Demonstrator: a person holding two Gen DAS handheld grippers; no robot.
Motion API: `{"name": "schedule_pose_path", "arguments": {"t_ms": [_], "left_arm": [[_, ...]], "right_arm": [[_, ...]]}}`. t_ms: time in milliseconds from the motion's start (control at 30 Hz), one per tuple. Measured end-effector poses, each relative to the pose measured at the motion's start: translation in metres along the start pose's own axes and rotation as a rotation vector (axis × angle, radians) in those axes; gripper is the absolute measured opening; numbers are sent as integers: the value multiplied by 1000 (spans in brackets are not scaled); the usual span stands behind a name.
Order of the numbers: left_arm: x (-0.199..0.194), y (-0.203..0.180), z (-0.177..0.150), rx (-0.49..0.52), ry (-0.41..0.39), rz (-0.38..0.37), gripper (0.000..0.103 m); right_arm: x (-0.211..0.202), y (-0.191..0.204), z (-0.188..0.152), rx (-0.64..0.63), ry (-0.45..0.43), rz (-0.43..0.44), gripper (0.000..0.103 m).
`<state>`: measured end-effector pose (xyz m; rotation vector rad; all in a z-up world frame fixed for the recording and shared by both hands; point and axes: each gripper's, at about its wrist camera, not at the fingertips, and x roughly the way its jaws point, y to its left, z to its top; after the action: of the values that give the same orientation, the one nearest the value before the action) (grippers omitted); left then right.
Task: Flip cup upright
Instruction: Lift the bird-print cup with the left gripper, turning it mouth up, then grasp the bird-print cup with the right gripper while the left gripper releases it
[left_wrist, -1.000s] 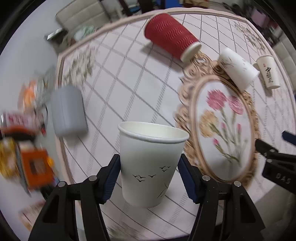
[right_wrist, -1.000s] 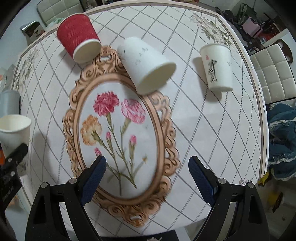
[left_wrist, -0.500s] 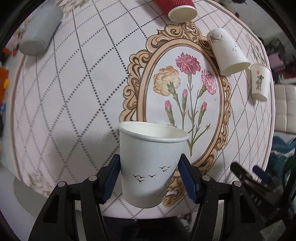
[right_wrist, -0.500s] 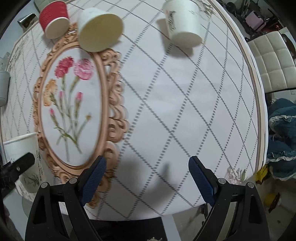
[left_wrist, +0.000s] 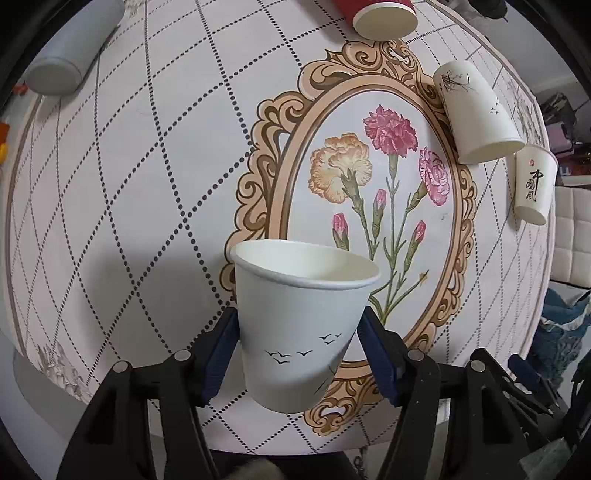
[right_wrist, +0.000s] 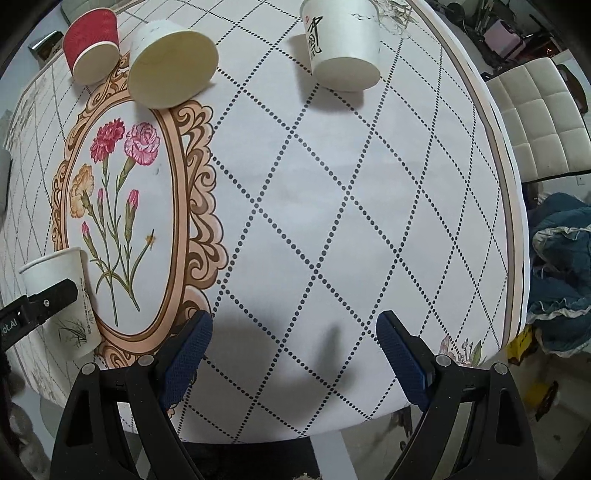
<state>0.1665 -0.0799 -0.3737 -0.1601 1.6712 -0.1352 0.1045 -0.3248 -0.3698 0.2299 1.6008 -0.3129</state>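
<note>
My left gripper (left_wrist: 297, 354) is shut on a white paper cup with small black birds (left_wrist: 299, 317). The cup is upright, mouth up, held above the near edge of the table. It also shows at the left of the right wrist view (right_wrist: 61, 295), with the left gripper's finger (right_wrist: 40, 306) across it. My right gripper (right_wrist: 293, 354) is open and empty above the near right part of the table.
The round table has a patterned cloth (right_wrist: 332, 184) with a flower medallion (left_wrist: 369, 192). A red cup (right_wrist: 92, 44), a white cup (right_wrist: 173, 62) and a white cup with black script (right_wrist: 343, 48) lie on their sides at the far side. A grey cup (left_wrist: 70, 48) lies far left. A white chair (right_wrist: 535, 118) stands right.
My left gripper has swung with the cup from the table's left side to its near edge, facing the medallion. My right gripper has moved right, over the plain checked part of the cloth.
</note>
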Motion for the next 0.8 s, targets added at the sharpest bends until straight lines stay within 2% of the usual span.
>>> {"name": "schedule_pose_path", "arguments": {"t_ms": [33,133,200,267,333,567,667,800], "left_arm": [[-2,1,2,-1,0,-1,63],[-13,0,7,13,-19,3,80],[-24,1,6,30,-48,25,84],[-35,3,6,41,-74,43,96],[-50,8,1,45,-107,53,99],[-102,40,-13,88,-310,164,103],[-103,56,-13,101,-329,244,103],[-88,90,-14,66,-283,302,103]], "right_arm": [[-2,3,2,3,1,0,92],[-8,2,3,11,-11,2,92],[-12,3,4,13,-16,10,92],[-18,6,5,14,-23,22,92],[-23,7,4,15,-35,34,92],[-48,30,-6,-19,-60,86,92],[-61,53,-12,-51,-65,112,92],[-68,87,-18,-119,-65,129,92]]}}
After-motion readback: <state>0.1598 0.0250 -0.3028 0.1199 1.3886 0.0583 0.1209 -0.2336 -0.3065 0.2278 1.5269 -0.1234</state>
